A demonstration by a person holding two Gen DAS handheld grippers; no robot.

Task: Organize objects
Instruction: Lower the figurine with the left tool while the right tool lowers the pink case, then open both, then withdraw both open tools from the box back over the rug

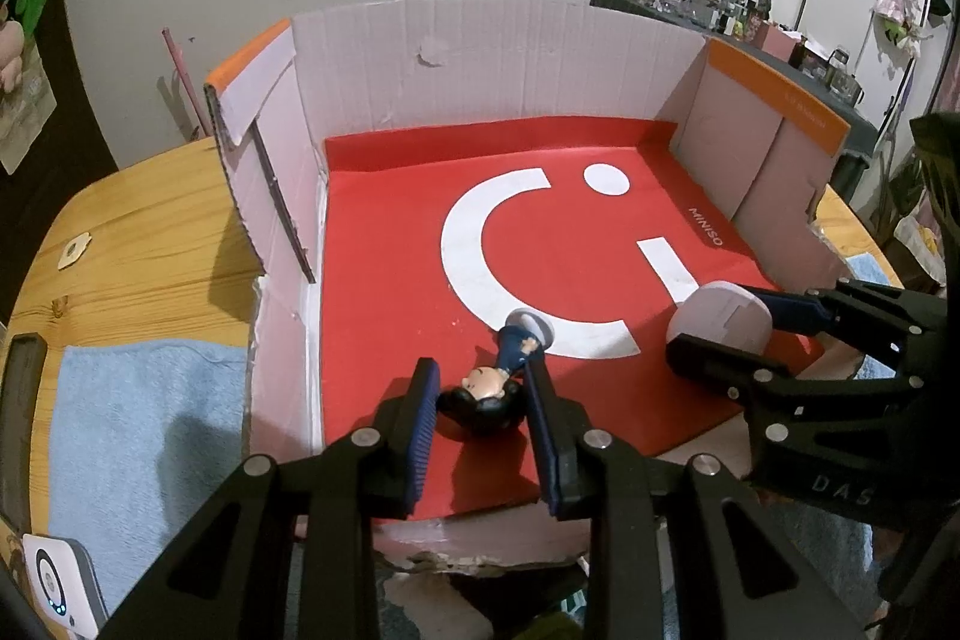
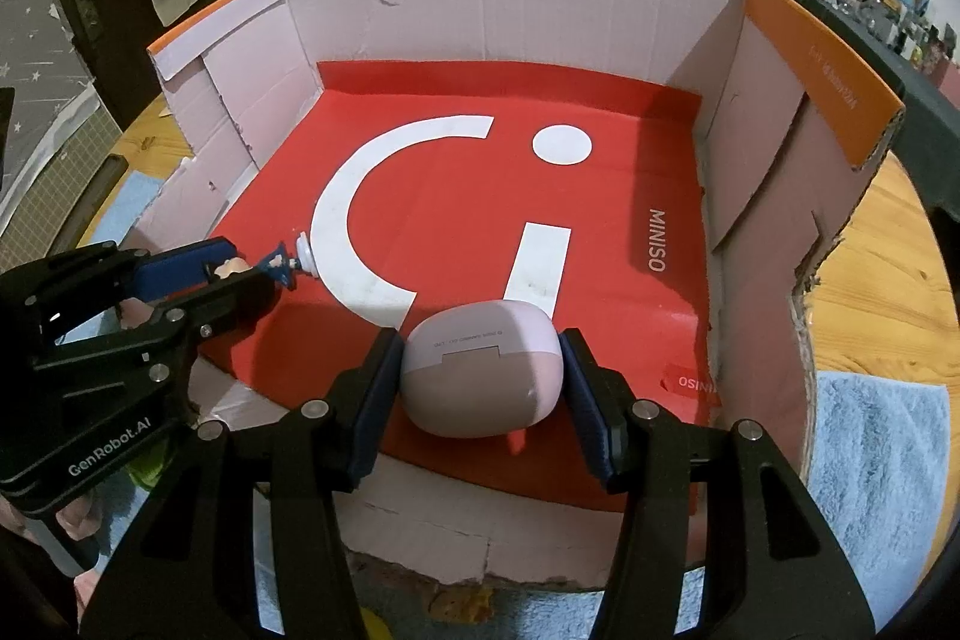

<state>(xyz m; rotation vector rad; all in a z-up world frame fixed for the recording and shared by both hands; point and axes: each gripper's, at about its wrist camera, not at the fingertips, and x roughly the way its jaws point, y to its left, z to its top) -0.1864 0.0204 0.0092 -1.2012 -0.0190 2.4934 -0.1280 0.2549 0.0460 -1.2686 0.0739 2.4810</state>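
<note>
A small figurine (image 1: 501, 379) with a black-haired head, blue suit and white round base lies on the red Miniso sheet (image 1: 390, 244) inside the cardboard box (image 1: 480, 58). My left gripper (image 1: 483, 415) is open around its head, with a gap on the left side. A pink earbud case (image 2: 483, 376) lies on the sheet near the box's front. My right gripper (image 2: 480, 391) is open around it, pads close to its sides. The case (image 1: 720, 319) and right gripper (image 1: 729, 322) also show in the left wrist view; the figurine (image 2: 279, 268) and left gripper (image 2: 234, 274) show in the right wrist view.
The box stands on a wooden table (image 1: 150, 232) with blue towels (image 1: 144, 436) on the left and on the right (image 2: 876, 466). A white device (image 1: 60, 580) lies at the table's front left. Cluttered shelves (image 1: 750, 10) stand behind.
</note>
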